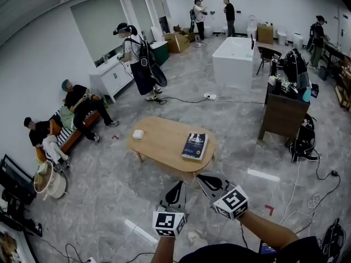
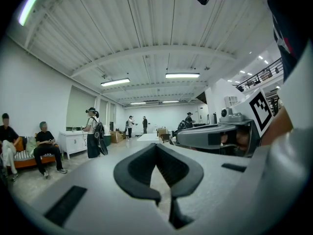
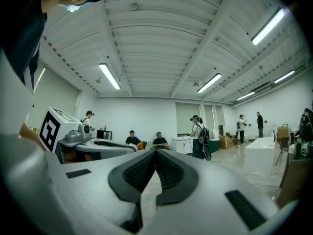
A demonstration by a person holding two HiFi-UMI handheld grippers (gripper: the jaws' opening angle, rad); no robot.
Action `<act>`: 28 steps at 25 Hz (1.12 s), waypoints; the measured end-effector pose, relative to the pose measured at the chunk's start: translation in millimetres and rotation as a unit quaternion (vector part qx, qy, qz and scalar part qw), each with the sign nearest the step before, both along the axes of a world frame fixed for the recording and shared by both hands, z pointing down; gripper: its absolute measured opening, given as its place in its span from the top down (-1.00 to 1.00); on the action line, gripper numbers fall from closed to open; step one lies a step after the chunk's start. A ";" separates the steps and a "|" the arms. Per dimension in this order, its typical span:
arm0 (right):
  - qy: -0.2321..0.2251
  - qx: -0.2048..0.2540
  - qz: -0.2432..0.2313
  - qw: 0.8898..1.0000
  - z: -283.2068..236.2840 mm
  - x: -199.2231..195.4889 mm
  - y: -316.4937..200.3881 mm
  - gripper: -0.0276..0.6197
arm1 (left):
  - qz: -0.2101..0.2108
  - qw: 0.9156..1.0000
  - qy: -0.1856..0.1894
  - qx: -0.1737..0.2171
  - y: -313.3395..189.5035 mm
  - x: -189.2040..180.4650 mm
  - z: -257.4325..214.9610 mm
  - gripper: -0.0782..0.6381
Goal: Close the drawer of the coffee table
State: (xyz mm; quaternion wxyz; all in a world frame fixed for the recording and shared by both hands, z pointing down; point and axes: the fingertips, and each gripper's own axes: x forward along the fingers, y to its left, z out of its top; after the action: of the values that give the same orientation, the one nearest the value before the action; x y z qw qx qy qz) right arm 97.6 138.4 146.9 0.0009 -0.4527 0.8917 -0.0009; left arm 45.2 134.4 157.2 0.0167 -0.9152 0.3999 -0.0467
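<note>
The left gripper (image 1: 176,189) and right gripper (image 1: 207,181) hover well short of the coffee table (image 1: 164,138), fingers closed on nothing — its drawer does not show from here, so a hasty shove may land on the wrong side.

Wooden coffee table (image 1: 164,138) with a blue book (image 1: 194,146) and small white box (image 1: 138,134)

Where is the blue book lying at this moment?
In the head view, the blue book lies on the right end of the coffee table, with a small white box near the left end.
</note>
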 end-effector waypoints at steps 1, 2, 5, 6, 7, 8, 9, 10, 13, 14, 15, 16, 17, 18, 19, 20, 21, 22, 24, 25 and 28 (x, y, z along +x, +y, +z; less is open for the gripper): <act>0.000 0.000 -0.001 1.000 -0.5 1.2 2.8 0.88 | 0.000 1.000 0.000 0.000 3.5 1.4 -0.1 0.78; 0.001 0.001 -0.002 1.000 -0.9 2.1 6.0 0.88 | -0.001 1.000 0.001 -0.001 7.4 2.4 -0.1 0.78; 0.003 0.004 -0.005 1.000 -1.7 3.1 16.2 0.88 | -0.003 1.000 0.001 -0.002 19.6 3.4 1.1 0.78; 0.004 0.005 -0.007 1.000 -1.9 3.8 19.3 0.88 | -0.004 1.000 0.001 -0.002 23.4 4.2 1.7 0.78; 0.005 0.006 -0.008 1.000 -1.8 4.9 22.2 0.88 | -0.005 1.000 0.001 -0.001 27.0 5.6 2.3 0.78; 0.004 0.006 -0.010 1.000 -1.8 6.1 25.4 0.88 | -0.006 1.000 0.000 0.000 30.7 7.4 2.8 0.78; 0.004 0.006 -0.012 1.000 -1.7 7.1 28.8 0.88 | -0.007 1.000 -0.001 0.000 34.4 9.3 3.2 0.78; 0.003 0.007 -0.015 1.000 -1.7 7.9 32.4 0.88 | -0.008 1.000 -0.002 0.001 38.1 11.1 3.6 0.78; 0.004 0.009 -0.021 1.000 -1.1 8.3 43.4 0.88 | -0.009 1.000 -0.003 0.001 48.8 15.0 4.7 0.78; 0.005 0.009 -0.024 1.000 -0.9 8.2 46.6 0.88 | -0.010 1.000 -0.003 0.001 51.8 15.6 4.8 0.78; 0.005 0.010 -0.026 1.000 -0.7 8.0 49.4 0.88 | -0.011 1.000 -0.003 0.001 54.3 15.9 4.6 0.78; 0.006 0.009 -0.028 1.000 -0.4 8.0 51.6 0.88 | -0.012 1.000 -0.003 0.002 56.4 15.8 4.2 0.78; 0.006 0.009 -0.029 1.000 -0.1 8.0 53.7 0.88 | -0.014 1.000 -0.002 0.002 58.2 15.5 3.7 0.78; 0.006 0.009 -0.030 0.999 -0.1 8.3 55.6 0.88 | -0.015 1.000 -0.001 0.002 60.1 15.2 3.2 0.78; 0.007 0.009 -0.031 0.999 -0.1 8.5 57.7 0.88 | -0.016 1.000 0.000 0.002 62.2 15.0 2.7 0.78; 0.007 0.010 -0.032 0.999 -0.4 8.7 59.8 0.88 | -0.016 1.000 0.000 0.002 64.6 14.8 2.2 0.78; 0.007 0.010 -0.034 0.999 -0.8 8.7 61.7 0.88 | -0.018 1.000 0.000 0.002 66.9 14.4 1.5 0.78; 0.006 0.011 -0.035 0.999 -1.2 8.7 63.4 0.88 | -0.019 1.000 -0.001 0.003 69.0 14.0 0.8 0.78; 0.005 0.011 -0.037 0.999 -1.6 8.7 66.0 0.88 | -0.022 1.000 -0.002 0.003 72.3 13.0 0.0 0.78; 0.004 0.012 -0.038 0.999 -1.5 8.4 67.1 0.88 | -0.023 1.000 -0.002 0.004 73.7 12.3 0.0 0.78; 0.002 0.013 -0.041 0.999 -1.7 6.6 71.1 0.88 | -0.025 1.000 -0.004 0.004 77.5 10.1 0.9 0.78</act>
State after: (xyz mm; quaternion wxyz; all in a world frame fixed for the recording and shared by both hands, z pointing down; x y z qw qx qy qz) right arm 104.2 209.6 145.2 0.0045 -0.4159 0.9093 0.0119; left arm 55.3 211.9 158.1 0.0203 -0.9046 0.4229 -0.0493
